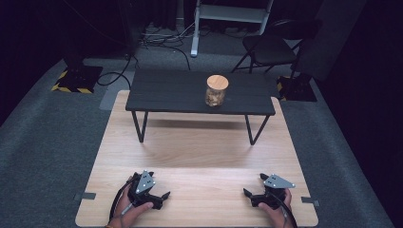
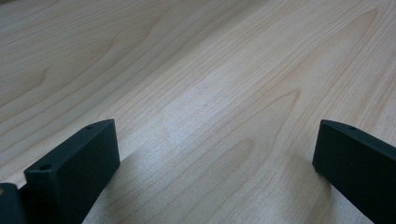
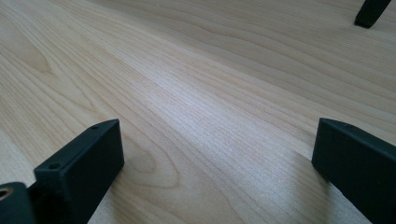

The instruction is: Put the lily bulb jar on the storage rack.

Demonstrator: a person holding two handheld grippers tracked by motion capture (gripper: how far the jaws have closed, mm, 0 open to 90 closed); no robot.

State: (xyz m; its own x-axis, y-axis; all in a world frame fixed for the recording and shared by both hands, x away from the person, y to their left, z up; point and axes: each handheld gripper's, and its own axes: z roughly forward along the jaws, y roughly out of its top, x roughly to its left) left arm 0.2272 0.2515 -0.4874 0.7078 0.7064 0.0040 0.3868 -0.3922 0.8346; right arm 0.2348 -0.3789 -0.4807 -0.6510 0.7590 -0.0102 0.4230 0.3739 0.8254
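A glass jar with a round wooden lid stands upright on a small black table, right of that table's middle. The black table sits on the far half of a light wooden tabletop. My left gripper rests near the front left of the wood, held by a hand. In the left gripper view the left gripper is open, with bare wood between the jaws. My right gripper rests at the front right in the other hand. In its own view the right gripper is open over bare wood.
A leg of the black table shows at the top right of the right gripper view. Beyond the tabletop lie grey carpet, floor cables, a dark folding chair, a white stand and two yellow-striped bases.
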